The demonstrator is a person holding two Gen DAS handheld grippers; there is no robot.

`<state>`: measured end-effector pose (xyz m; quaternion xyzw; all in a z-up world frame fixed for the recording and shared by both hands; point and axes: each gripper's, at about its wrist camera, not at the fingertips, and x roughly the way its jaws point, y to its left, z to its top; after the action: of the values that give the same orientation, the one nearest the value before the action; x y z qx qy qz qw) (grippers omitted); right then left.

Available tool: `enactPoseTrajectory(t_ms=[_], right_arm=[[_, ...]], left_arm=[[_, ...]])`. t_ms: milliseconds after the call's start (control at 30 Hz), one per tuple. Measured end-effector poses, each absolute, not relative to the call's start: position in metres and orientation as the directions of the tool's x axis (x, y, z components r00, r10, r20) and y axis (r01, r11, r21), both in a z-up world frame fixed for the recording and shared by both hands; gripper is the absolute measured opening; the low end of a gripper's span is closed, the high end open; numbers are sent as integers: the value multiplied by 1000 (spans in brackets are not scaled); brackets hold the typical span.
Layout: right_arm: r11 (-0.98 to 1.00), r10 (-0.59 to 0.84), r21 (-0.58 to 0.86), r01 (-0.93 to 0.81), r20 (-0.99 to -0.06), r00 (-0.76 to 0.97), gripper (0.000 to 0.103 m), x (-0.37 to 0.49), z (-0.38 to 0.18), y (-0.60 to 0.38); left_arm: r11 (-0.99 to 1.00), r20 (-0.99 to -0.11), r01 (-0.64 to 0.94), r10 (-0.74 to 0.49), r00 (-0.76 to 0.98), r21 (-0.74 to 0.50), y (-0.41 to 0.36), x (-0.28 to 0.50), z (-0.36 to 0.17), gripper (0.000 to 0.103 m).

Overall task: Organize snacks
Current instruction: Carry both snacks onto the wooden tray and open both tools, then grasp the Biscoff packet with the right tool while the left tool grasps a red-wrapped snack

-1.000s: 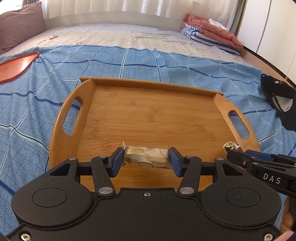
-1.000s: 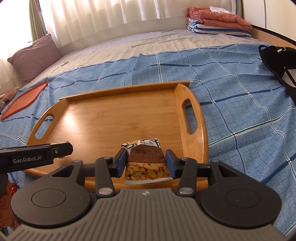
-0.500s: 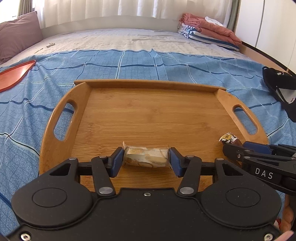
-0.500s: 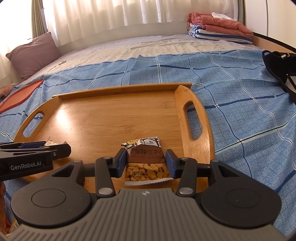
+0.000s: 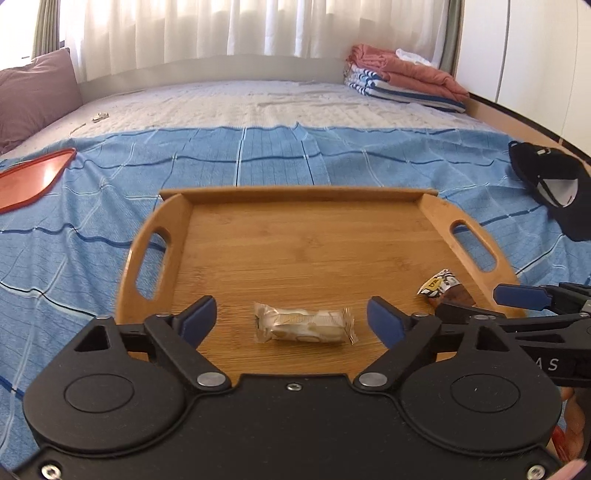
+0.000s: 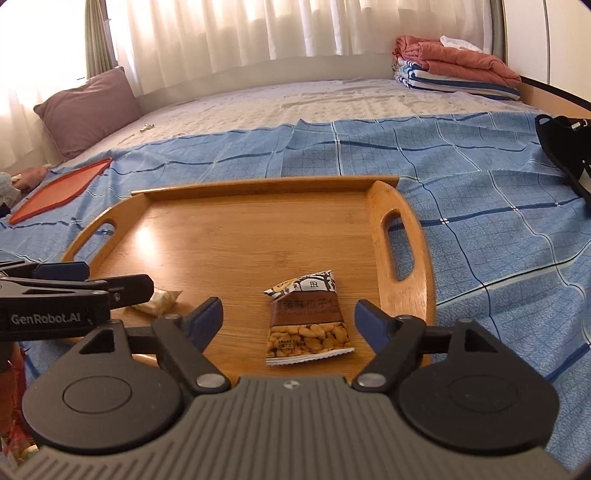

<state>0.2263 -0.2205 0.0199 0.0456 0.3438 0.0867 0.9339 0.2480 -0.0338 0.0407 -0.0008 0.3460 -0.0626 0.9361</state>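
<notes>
Bamboo tray (image 5: 306,258) carries both snacks near its front edge: pale wafer pack (image 5: 304,326) between the spread left gripper (image 5: 291,319), seed packet (image 6: 306,321) between the spread right gripper (image 6: 288,319). Both look light, crinkly and slippery; pinch across their middles.

The wooden tray (image 5: 306,254) is honey-brown, on a blue checked bedsheet (image 5: 92,229). The peanut packet (image 6: 308,319) is brown with white top; the wrapped biscuit (image 5: 304,325) is pale cream.

A wide bed (image 5: 280,110) fills the room, its near half under a blue checked sheet (image 5: 277,158). White curtains (image 6: 295,33) glow with daylight behind it, a mauve pillow (image 6: 88,107) at left, folded blankets (image 5: 402,83) at right beside white wardrobe doors (image 5: 535,55).
</notes>
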Motion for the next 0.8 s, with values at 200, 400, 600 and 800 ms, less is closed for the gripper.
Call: enactPoseTrajectory(t_ms=[200,400,600,800], right_arm=[[975,220,130,-178,-619,754,90,196,44,-219],[967,233,58,-249,-599,766,94,149,61,-207],[956,242,14,-292,-598,764,95,107,62,-200],[955,233,-8,-296,-596,768,97,73,55,-197]], left_arm=[[989,-610,140,-138,781,-44,-19,207,63,95],[984,-581,170,-174,795,-62,-9,155,76,96],[980,-561,188,-195,805,-72,-2,107,79,96],[977,-559,207,-199,805,-49,4,66,71,96]])
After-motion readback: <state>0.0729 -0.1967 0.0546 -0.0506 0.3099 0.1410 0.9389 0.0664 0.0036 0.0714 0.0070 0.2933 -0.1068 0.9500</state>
